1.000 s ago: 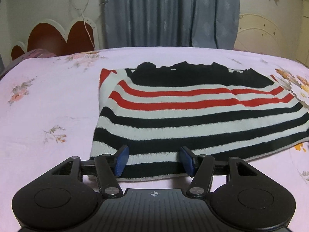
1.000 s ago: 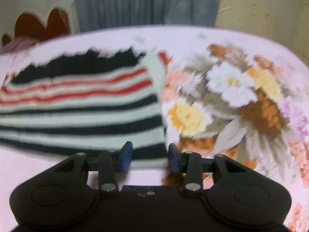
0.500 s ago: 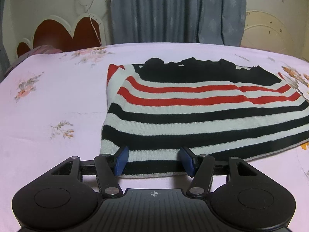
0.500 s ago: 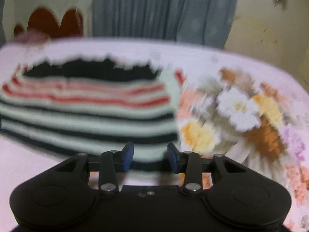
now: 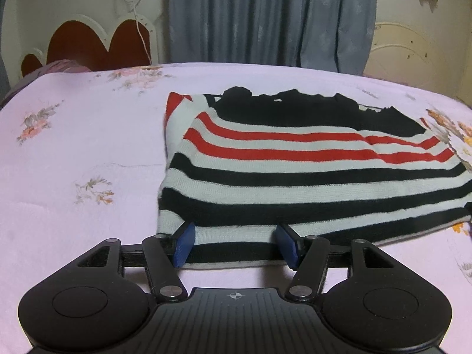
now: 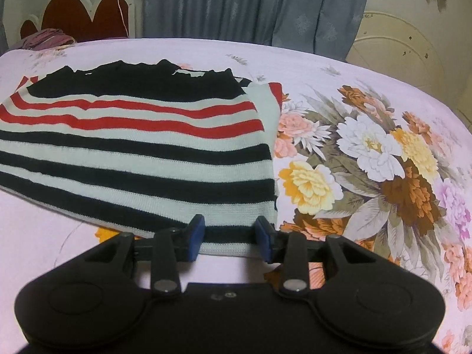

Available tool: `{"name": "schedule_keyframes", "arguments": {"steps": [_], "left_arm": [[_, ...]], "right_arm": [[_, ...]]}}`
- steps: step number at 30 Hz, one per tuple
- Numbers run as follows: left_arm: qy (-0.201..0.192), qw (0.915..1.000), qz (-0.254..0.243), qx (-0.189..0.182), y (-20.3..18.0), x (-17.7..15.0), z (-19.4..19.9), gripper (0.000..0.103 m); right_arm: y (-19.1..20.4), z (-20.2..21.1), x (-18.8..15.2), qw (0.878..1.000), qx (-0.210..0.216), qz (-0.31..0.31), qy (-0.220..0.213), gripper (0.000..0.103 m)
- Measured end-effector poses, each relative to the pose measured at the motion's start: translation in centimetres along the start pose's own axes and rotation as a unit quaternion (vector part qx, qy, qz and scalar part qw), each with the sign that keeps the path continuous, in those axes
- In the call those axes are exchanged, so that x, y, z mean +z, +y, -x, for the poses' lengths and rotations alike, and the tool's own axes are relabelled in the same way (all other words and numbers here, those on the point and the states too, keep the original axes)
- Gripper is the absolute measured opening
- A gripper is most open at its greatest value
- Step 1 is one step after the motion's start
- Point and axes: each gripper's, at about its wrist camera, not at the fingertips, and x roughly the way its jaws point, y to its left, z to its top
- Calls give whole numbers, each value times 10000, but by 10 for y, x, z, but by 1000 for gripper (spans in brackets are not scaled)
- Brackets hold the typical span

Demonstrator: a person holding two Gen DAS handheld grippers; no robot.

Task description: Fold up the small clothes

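Striped sweater [image 5: 295,174] is lying flat on the bed [image 5: 73,153], its black-and-white hem toward both cameras and its black collar band on the far side, toward the grey-blue curtain [image 5: 265,17]. Left hand-held gripper [image 5: 236,244] is sitting with its blue pads spread wide at the sweater's near-left hem — the fabric is showing between them, not pinched, though whether the pads are touching the knit cannot be told. Right hand-held gripper [image 6: 230,237] is likewise parted, less widely, at the sweater's near-right corner, with the hem lying between its pads and nothing squeezed.

Compared with a second ago, the right view is sharp instead of blurred, and the sweater's right corner now lies between the pads rather than just beyond them; the left gripper is sitting slightly further right along the hem.

Left of the sweater, plain pink sheet is stretching away toward the red heart-shaped headboard [image 5: 97,44]. Right of the sweater, the large flower print [image 6: 368,159] is starting just beside its edge. Near the hem, a strip of bare sheet is showing below both grippers.
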Motion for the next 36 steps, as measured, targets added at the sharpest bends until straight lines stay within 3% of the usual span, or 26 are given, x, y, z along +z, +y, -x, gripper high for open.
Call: {"name": "schedule_keyframes", "arguments": {"steps": [6,8,9,11,14,16,18,20,23,31,36], "left_arm": [[-108,9987,459,-182,18,-5,15,60],[-238,9969,753,-2,22,-10,27,61],[-247,9959,866,123,23,-12,34,61],[-332,9935,1092,-43,24,-21,48,61],[-288,9865,1564,-385,21,-35,53,61],[-181,9768,2050,-594,21,-43,45,58],[-117,9598,2712,-717,28,-49,33,44],[-165,9388,3340,-823,36,-54,23,44],[-319,9209,3785,-881,39,-58,9,44],[-607,9045,4120,-918,46,-43,-29,44],[-777,8991,4199,-959,49,-34,-43,44]], "right_arm": [[-2,1,1,9999,122,18,37,38],[-3,6,3,9999,141,3,51,41],[-4,15,3,9999,111,-41,-35,47],[-7,34,-2,9990,160,-190,-371,51],[-7,47,-10,9968,454,-383,-528,37],[-3,51,-12,9950,687,-483,-539,14],[1,51,-11,9927,941,-546,-525,11],[6,51,-7,9911,1070,-566,-557,10],[12,47,4,9895,1177,-622,-563,10],[30,15,40,9862,1427,-609,-572,10],[42,-15,65,9838,1570,-691,-517,10]]}}
